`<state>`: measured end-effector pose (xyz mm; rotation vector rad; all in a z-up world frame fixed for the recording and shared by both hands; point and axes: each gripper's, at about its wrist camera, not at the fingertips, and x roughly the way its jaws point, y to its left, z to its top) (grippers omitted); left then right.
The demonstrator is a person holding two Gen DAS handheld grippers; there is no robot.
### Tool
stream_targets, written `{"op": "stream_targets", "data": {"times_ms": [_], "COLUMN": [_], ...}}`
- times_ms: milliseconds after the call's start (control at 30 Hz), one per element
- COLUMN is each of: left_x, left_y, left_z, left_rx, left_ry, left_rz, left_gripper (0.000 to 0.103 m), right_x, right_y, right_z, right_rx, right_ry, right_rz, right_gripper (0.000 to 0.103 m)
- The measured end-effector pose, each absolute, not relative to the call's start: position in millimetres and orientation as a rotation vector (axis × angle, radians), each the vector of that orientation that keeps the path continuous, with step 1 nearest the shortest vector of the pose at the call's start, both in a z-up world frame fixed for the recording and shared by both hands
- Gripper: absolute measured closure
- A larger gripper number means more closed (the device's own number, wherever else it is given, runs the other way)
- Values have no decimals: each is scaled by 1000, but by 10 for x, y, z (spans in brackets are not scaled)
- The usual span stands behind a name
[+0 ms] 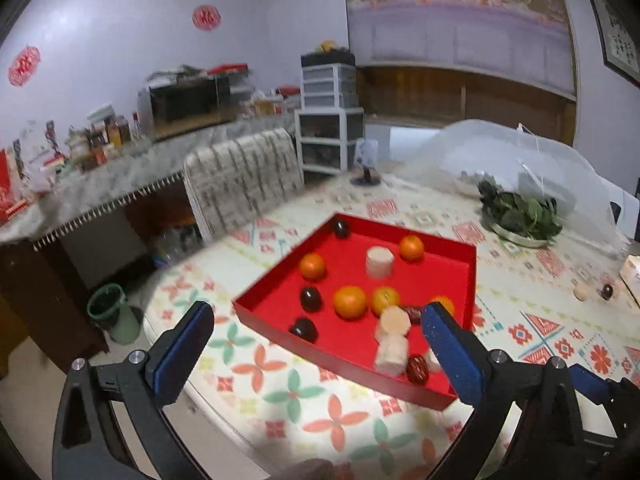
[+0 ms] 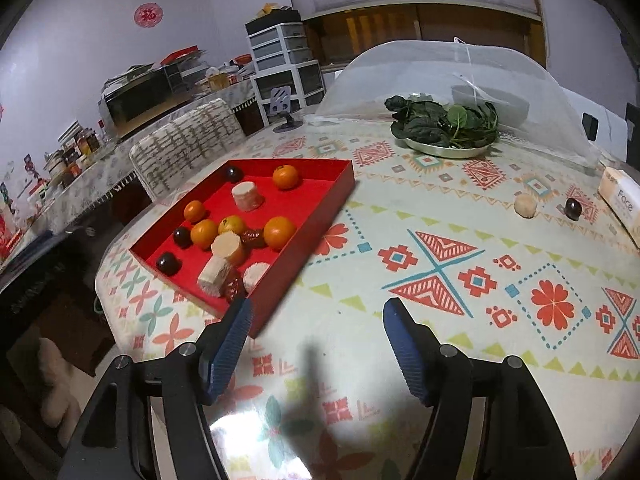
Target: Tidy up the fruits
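Observation:
A red tray sits on the patterned table and holds several oranges, dark plums, pale cut cane pieces and red dates. A pale piece and a dark plum lie loose on the table at the right. My left gripper is open and empty, hovering over the tray's near edge. My right gripper is open and empty above the table, right of the tray.
A plate of green leaves stands by a mesh food cover. A tissue box lies at the right edge. A chair and a cluttered counter are beyond the table's left edge.

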<state>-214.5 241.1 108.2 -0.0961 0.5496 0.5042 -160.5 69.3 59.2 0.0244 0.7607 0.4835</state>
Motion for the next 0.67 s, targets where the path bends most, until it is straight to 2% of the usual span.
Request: {"op": "stream_targets", "data": {"times_ms": [133, 667], "left_x": [-2115, -1959], "left_y": [2397, 2403], "left_z": [1022, 838], "left_rx": [-118, -102], "left_ry": [593, 671], "left_rz": [473, 435], "left_gripper": [0, 0], "right_x": [-1645, -1572], "right_y": [724, 851], "right_z": [581, 473], "right_rx": [-25, -45], "right_ry": [742, 773], "right_rz": [459, 474], "right_gripper": [23, 21]}}
